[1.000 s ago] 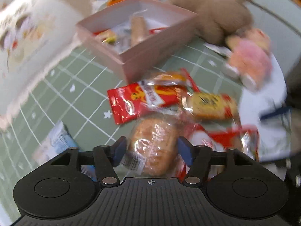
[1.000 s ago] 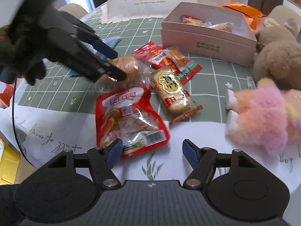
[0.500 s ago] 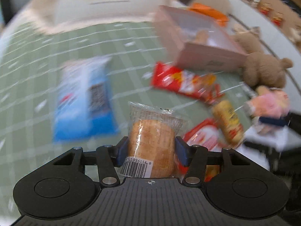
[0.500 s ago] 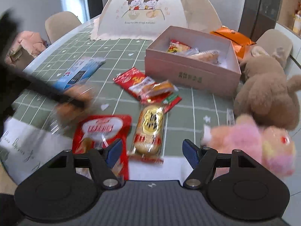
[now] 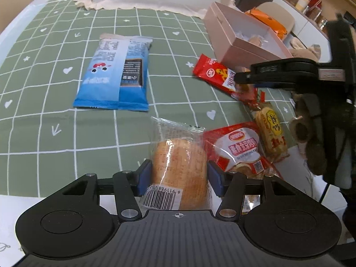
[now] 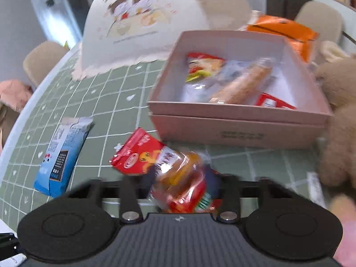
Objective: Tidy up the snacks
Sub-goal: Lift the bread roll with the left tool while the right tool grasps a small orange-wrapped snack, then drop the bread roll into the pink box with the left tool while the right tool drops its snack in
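Observation:
My left gripper is shut on a clear-wrapped bread bun, its blue pads pressing both sides, low over the green checked cloth. My right gripper has its jaws closing onto a small orange-and-red snack packet that sits between its pads, just in front of the pink box. That box holds several snacks. In the left wrist view the right gripper reaches in from the right over the long red packet. A red-and-white packet and a yellow cracker packet lie beside the bun.
A blue snack bag lies flat on the cloth to the left. A white cartoon food cover stands at the back. A brown plush bear sits right of the box, with an orange bag behind the box.
My left gripper closed on the bun and rolled with it toward the near edge. My right gripper moved forward toward the box and closed on the orange-and-red packet.

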The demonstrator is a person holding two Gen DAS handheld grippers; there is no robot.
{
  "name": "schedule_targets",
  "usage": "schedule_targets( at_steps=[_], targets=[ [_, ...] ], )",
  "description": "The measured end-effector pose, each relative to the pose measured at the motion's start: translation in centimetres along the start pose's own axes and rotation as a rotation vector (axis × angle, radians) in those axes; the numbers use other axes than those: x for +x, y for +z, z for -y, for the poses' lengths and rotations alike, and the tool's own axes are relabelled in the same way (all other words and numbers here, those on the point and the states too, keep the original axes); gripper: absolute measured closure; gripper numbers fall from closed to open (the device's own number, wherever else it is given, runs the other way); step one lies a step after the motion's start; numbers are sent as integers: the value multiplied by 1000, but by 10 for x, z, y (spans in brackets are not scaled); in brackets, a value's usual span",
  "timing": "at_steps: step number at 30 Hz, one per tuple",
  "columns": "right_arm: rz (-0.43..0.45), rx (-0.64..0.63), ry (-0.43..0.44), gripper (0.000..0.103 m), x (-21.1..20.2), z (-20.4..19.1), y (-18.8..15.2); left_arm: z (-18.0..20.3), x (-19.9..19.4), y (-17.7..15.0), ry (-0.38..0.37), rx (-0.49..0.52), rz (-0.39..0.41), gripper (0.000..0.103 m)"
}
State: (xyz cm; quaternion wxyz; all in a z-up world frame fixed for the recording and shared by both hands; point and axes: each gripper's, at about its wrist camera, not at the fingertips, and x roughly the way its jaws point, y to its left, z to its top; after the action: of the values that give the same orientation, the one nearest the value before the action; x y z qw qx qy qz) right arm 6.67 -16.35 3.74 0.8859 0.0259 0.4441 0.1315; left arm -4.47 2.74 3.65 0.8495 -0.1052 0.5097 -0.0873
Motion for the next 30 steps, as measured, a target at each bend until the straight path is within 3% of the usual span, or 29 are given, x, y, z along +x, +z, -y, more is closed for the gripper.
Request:
schedule_targets(
  at_steps=[4,8,12,21,26,30],
  targets=[
    [-10,-126,119,84,-11,-30,-15,1,-1,-4,4,2,16,43],
    [-59,-235,182,83,-15,-48,-38,1,-1,-4,-1,-1,19,43],
    [-54,-279,158,82,-15,-51,-51,3,-1,-5,3,16,25,43],
    [-60,-258,144,83,-16,-49,-43,6,-1,-6,5,53,9,42],
    [28,-214,147,83,-58,-36,-33,1,-5,-3,-30,24,-12,45],
    [129,-154,114,83,-107,-8,-31,19,-38,18,-101,71,82,46]
  ],
)
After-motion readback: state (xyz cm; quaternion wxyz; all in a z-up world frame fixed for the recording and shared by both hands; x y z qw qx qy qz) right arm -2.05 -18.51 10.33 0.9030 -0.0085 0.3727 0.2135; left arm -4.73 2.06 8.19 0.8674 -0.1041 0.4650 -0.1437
